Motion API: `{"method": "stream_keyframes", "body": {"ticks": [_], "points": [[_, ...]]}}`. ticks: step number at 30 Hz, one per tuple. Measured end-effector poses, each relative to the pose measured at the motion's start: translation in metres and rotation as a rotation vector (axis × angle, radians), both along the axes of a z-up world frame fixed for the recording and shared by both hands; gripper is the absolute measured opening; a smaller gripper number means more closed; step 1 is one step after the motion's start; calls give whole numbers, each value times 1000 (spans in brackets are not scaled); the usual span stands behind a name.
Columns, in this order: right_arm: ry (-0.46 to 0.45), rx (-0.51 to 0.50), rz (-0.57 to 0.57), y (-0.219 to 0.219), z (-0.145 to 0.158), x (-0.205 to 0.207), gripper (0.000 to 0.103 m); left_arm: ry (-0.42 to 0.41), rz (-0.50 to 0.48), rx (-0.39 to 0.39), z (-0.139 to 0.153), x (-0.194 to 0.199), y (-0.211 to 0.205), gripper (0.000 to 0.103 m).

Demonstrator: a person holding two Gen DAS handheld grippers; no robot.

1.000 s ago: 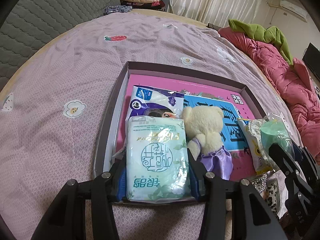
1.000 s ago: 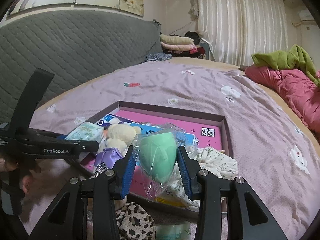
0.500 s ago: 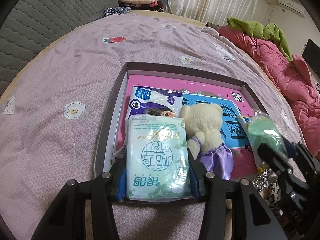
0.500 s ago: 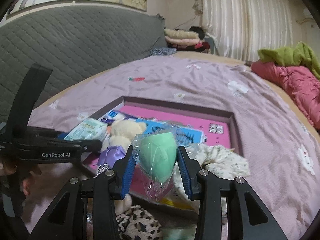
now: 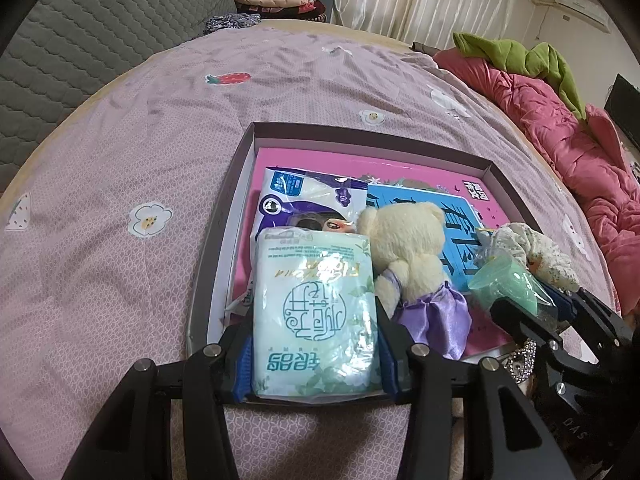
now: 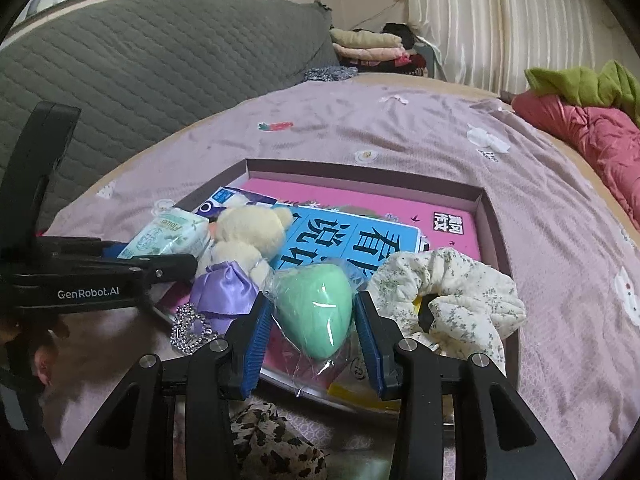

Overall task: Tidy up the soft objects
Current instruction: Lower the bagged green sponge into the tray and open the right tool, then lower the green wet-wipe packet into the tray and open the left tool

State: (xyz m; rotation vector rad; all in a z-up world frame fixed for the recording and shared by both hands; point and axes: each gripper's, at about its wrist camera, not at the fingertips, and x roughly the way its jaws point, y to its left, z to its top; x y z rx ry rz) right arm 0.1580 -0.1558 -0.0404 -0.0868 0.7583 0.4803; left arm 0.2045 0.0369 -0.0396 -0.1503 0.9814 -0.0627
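A bed [image 5: 120, 168] covered with a mauve sheet printed with small flowers and strawberries fills most of both views, with a grey quilted headboard [image 6: 140, 80] behind it and a pink quilt [image 5: 568, 152] bunched along its far side under a green garment [image 5: 520, 52]. In the middle of the sheet lies a shallow purple-brown box [image 5: 360, 132] with a low rim. A pink book [image 6: 360, 204] lies flat on its floor and a blue book [image 6: 348, 244] lies on top of that. Toward the box's left wall rests a white and purple packet [image 5: 304, 196], partly under the other things. A cream teddy bear [image 5: 404, 240] in a lilac skirt lies on the blue book, face down toward the far wall.

The left tongs [image 5: 316, 344] are half open and clamp a pale green tissue pack [image 5: 316, 300] between their blue pads, holding it over the near-left corner of the box, beside the bear. A floral scrunchie [image 6: 452, 292] sits at the near-right corner of the box, just beside the right tongs [image 6: 314, 324]. These are also half open and pinch a mint green makeup sponge [image 6: 320, 312] in clear wrap, over the near edge of the box between bear and scrunchie. A leopard-print scrunchie [image 6: 276, 448] lies on the sheet below the right tongs, and a beaded chain [image 6: 192, 328] lies by the bear's skirt.
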Motion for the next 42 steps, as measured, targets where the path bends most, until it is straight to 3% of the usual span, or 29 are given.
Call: {"method": "stream_keyframes", "body": {"ticks": [18,23,28,36,42], "points": [[-10,49,13,-9,5,-9,44,12,-4,2,-1,-2,0,49],[-3,58,5,-11,3,-8,51,16,-4,7,-1,-1,-1,49],[-34,56,-11,-13,7,-13,57,16,-4,7,-1,-1,-1,49],[-114,83,-54,-24,22,-23,58,15,-4,3,0,-2,0,49],[-116,121,-81,-30,25,-26,59,1,-1,11,2,-3,0,49]]}}
